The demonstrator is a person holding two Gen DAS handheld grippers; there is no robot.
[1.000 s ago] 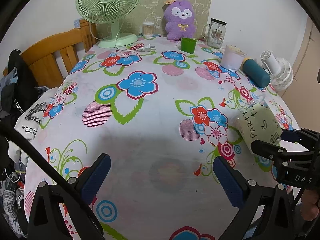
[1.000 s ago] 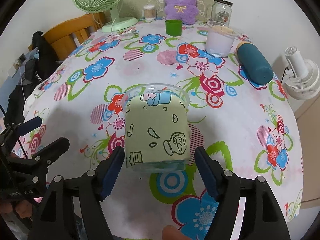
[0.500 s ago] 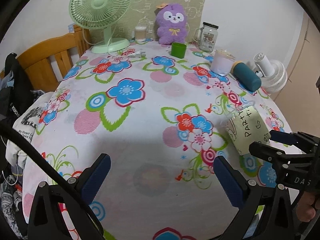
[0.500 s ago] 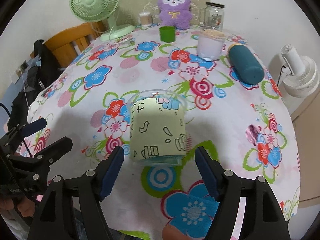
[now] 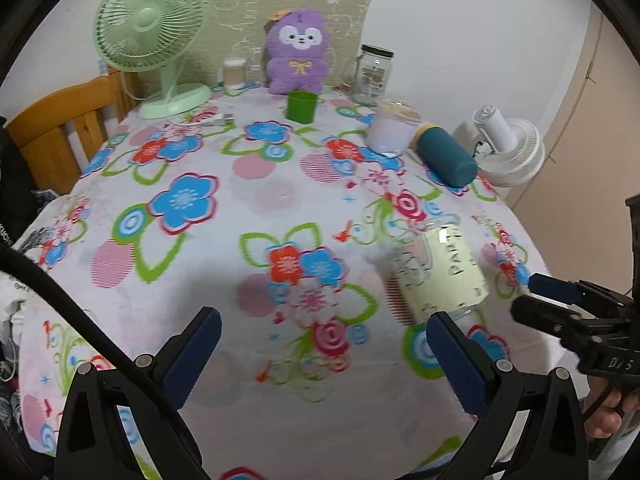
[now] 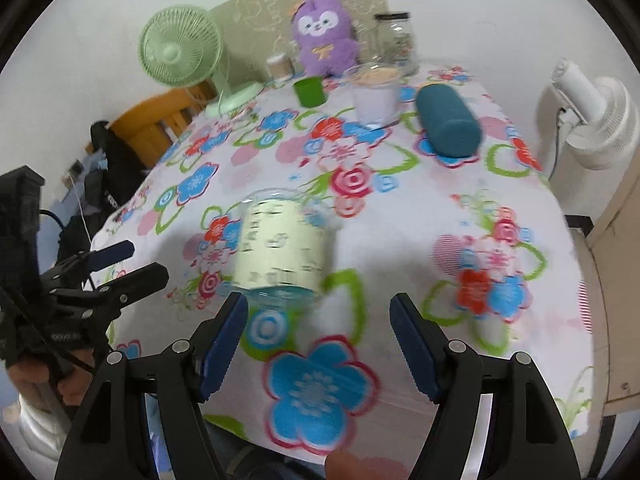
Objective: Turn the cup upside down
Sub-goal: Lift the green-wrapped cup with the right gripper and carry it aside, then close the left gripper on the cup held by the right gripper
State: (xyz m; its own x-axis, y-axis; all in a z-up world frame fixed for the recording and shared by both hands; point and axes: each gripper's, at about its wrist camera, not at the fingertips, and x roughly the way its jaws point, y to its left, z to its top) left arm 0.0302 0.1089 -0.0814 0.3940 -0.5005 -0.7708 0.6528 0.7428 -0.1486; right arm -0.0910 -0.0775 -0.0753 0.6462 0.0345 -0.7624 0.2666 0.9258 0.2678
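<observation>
From the left wrist view, the left gripper [image 5: 320, 344] is wide open and holds nothing. The cup [image 5: 440, 268] stands on the flowery tablecloth [image 5: 256, 184], off to the right, just past the right-hand blue finger [image 5: 456, 360]. It looks like its wide clear rim is up and its base is down, so I think the flip is not done. The right gripper [image 5: 556, 300] pokes in from the right edge, near the cup but not touching it. The cup is blurry here, and I can only read part of the writing on it (maybe "PARTY").

From the right wrist view, the right gripper [image 6: 320, 340] is wide open too, with nothing between its blue pads. The cup [image 6: 282, 248] stands a bit ahead and to the left of the gap, close to the left pad [image 6: 224, 340], and I cannot tell if they touch. The whole job looks still to do: grab, turn over, set down. This view is smeary, so the little drawings on the cup are hard to see. The left gripper [image 6: 116, 264] shows at the left edge, and a hand [image 6: 44, 380] under it is partly cut off.
</observation>
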